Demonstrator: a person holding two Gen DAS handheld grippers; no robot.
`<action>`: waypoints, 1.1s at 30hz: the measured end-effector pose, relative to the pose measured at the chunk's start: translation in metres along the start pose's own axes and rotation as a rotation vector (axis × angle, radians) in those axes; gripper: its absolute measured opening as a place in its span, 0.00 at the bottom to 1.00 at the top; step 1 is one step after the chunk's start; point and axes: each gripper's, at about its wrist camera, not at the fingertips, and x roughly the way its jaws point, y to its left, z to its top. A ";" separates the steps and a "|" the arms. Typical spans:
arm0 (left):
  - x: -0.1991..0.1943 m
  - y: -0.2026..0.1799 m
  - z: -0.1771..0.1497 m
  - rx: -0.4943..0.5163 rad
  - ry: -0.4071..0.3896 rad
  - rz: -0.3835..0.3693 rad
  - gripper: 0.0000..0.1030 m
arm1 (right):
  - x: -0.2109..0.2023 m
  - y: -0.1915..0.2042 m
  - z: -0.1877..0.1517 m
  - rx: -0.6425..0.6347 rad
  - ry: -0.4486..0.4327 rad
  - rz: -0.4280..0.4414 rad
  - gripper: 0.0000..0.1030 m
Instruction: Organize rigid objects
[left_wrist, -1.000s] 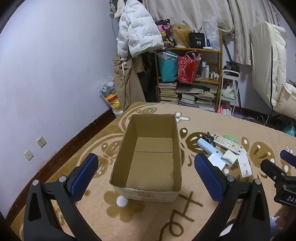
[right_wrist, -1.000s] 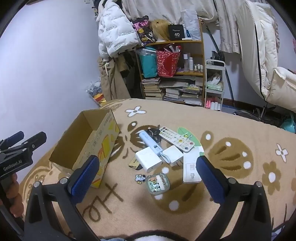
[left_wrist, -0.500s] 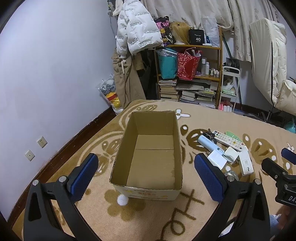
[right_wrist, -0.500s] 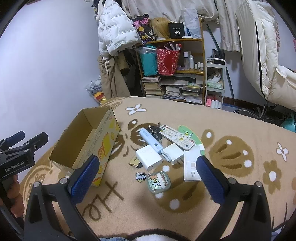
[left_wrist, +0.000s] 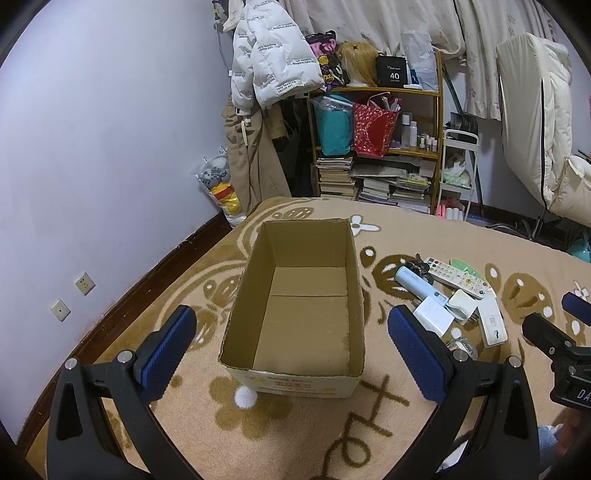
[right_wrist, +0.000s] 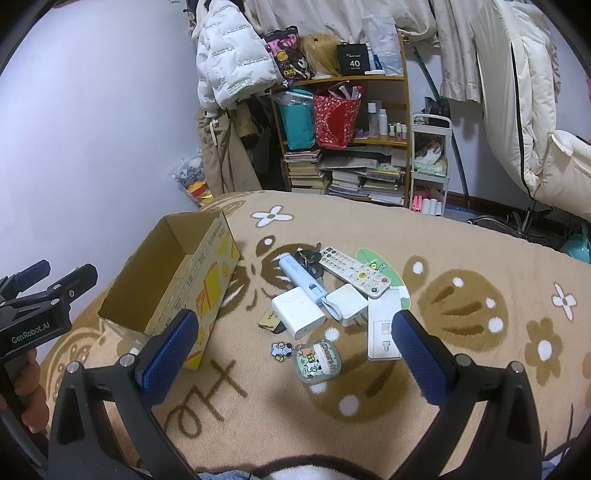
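left gripper: jaws wide, nothing held, above bare cardboard box floor | right gripper: jaws wide, nothing held, over cartoon case, hidden from left view

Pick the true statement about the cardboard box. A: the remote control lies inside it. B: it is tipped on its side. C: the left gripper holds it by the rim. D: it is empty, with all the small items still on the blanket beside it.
D: the cardboard box stands upright showing a bare floor, while the remote control and other small items lie on the blanket.
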 end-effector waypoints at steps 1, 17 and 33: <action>0.000 0.000 -0.001 0.001 0.002 -0.001 1.00 | 0.000 0.001 0.001 0.000 0.000 -0.001 1.00; -0.001 0.003 0.000 0.001 0.001 -0.008 1.00 | 0.001 0.001 0.000 -0.001 0.003 -0.002 1.00; -0.001 0.004 0.000 0.000 0.003 -0.007 1.00 | 0.001 0.001 0.000 -0.003 0.005 -0.003 1.00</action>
